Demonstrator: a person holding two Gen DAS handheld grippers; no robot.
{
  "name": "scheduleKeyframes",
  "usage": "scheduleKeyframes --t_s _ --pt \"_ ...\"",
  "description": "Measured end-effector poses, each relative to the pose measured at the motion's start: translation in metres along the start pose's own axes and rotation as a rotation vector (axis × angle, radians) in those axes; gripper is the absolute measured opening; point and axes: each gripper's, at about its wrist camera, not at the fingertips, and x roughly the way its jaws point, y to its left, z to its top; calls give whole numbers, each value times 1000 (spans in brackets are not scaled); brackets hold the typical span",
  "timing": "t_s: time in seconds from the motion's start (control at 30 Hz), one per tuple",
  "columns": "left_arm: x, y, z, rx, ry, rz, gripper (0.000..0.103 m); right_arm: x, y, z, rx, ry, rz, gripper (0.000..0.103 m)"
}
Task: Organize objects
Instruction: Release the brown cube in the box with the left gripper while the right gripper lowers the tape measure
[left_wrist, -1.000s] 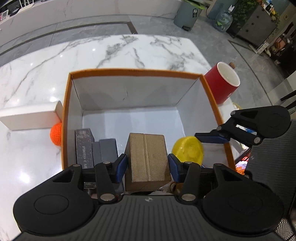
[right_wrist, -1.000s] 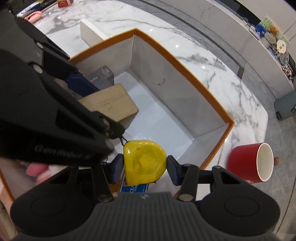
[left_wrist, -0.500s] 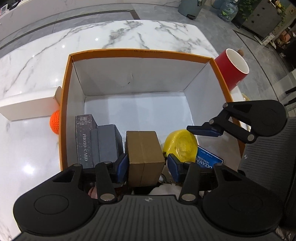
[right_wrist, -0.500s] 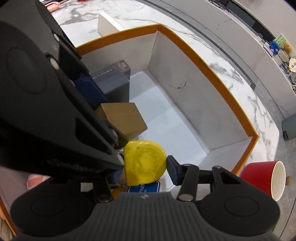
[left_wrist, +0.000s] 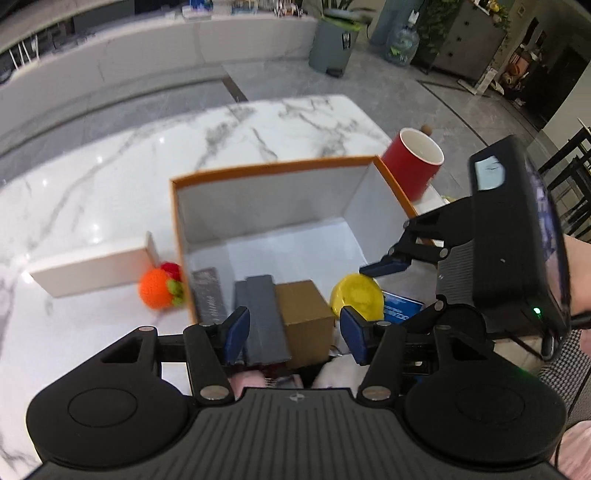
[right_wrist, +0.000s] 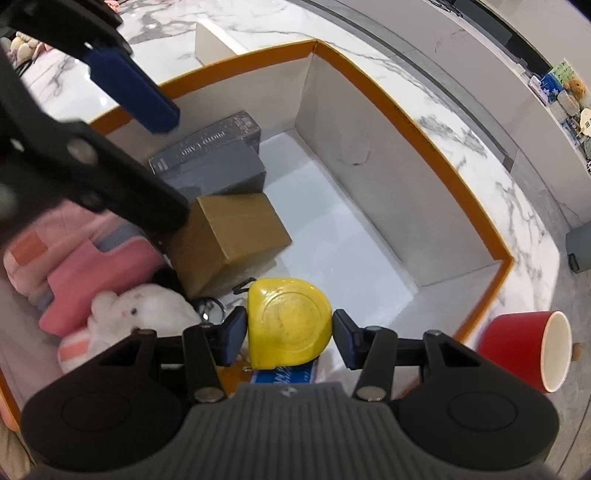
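Note:
An orange-rimmed white box (left_wrist: 266, 170) (right_wrist: 406, 110) holds dark grey boxes (left_wrist: 264, 314) (right_wrist: 218, 162), a brown cardboard box (left_wrist: 304, 314) (right_wrist: 232, 236), a yellow tape measure (left_wrist: 356, 299) (right_wrist: 288, 325), a blue packet (left_wrist: 400, 310), a pink item (right_wrist: 85, 266) and a white plush toy (right_wrist: 144, 306). My left gripper (left_wrist: 293, 332) is open and empty, raised above the brown box. My right gripper (right_wrist: 290, 341) has its jaws spread either side of the tape measure, with small gaps.
A red mug (left_wrist: 413, 166) (right_wrist: 524, 350) stands just outside the box's far right corner. A white block (left_wrist: 92, 271) and an orange crocheted fruit (left_wrist: 159, 290) lie left of the box on the marble table (left_wrist: 110, 177).
My left gripper let go of the brown box, opened and pulled up and back. My right gripper opened off the tape measure, which now rests in the box.

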Motion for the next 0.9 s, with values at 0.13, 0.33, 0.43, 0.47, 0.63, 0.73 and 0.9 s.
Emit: scheduleKeyframes --t_s 0.13,0.33,0.43,0.47,0.63,0.73,0.9 --pt "-13 8 -5 0 -37 18 64 6 10 6 -32 3 -21 53" --pt "-24 26 -11 -35 -64 25 64 20 18 11 -82 48 -38 52" --pt "-24 33 -14 -52 -63 21 64 24 19 11 -102 79 -24 52" --pt "-24 35 -14 -57 -62 19 64 26 19 11 -104 89 -18 52" --pt "-23 46 -18 -82 -59 15 64 29 20 12 -139 114 19 52" --pt "-23 51 -20 -95 -58 16 64 28 21 12 -176 116 31 52" --pt "-26 60 -23 -106 -63 25 64 28 21 13 -187 146 54 57"
